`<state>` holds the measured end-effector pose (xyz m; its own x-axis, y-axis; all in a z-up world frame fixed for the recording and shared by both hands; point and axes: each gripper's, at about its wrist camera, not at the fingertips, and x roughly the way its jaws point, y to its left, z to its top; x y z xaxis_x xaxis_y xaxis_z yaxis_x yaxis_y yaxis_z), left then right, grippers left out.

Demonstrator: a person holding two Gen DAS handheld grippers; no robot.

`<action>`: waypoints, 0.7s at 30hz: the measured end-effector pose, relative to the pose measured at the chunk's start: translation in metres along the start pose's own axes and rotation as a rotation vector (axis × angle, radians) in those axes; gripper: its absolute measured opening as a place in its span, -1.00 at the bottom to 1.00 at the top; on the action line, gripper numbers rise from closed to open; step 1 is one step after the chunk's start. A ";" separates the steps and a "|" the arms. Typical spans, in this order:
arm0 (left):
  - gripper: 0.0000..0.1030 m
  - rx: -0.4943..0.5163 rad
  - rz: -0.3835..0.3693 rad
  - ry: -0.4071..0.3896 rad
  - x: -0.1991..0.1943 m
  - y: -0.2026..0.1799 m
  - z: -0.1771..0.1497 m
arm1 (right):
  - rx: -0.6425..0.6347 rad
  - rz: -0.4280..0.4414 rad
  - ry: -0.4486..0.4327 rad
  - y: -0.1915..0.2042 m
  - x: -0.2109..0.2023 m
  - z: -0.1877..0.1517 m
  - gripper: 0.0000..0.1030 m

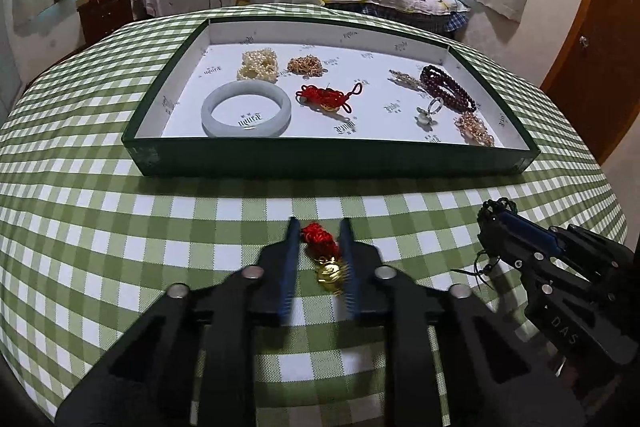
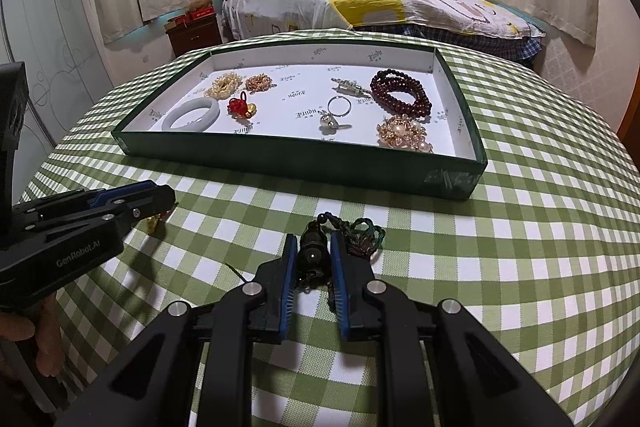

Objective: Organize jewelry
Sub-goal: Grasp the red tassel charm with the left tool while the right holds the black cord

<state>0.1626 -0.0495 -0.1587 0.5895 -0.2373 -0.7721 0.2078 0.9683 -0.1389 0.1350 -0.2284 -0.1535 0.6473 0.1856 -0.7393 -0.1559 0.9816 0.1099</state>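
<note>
L gripper point(image 1: 320, 227): jaws nearly closed, pads pinching red knotted cord charm point(image 1: 320, 241) w/ gold pendant point(image 1: 330, 273) at its near end. Charm's long axis runs along the fingers, knot toward tips, pendant toward the camera. Resting on or just off green checked tablecloth point(image 1: 120, 227); can't tell which.

R gripper point(image 2: 314, 239): also nearly closed, clamped on dark bead pendant point(image 2: 312, 255), w/ its dark green cord point(image 2: 364, 233) bunched just beyond and to the right of the tips. Axis again roughly along the fingers.

Outward: green tray point(image 1: 332, 157) straight ahead of both, near wall between grippers and the white floor. Inside, left group: white bangle point(image 1: 246, 113), pearl piece point(image 1: 258, 66), a matching red charm point(image 1: 326, 97); right group: dark red beads point(image 1: 448, 85), ring point(image 1: 434, 107).

Judgement: next move = lift and carry forward over the near wall. L nearer the left half and the matching red charm; R nearer the right half. Trailing cord on R likely to snag the wall if carried low.
</note>
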 end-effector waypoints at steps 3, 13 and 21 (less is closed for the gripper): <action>-0.76 0.000 -0.003 -0.001 0.000 0.001 0.000 | 0.000 -0.001 0.000 0.000 0.000 0.000 -0.65; -0.79 0.021 0.018 -0.009 -0.004 -0.001 -0.001 | -0.009 0.000 -0.004 0.003 -0.002 0.002 -0.65; -0.79 0.052 0.054 -0.044 -0.015 -0.003 0.000 | -0.019 -0.005 -0.024 0.006 -0.010 0.004 -0.66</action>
<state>0.1531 -0.0487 -0.1468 0.6342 -0.1896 -0.7496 0.2147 0.9745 -0.0649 0.1307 -0.2244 -0.1429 0.6658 0.1818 -0.7236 -0.1664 0.9816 0.0935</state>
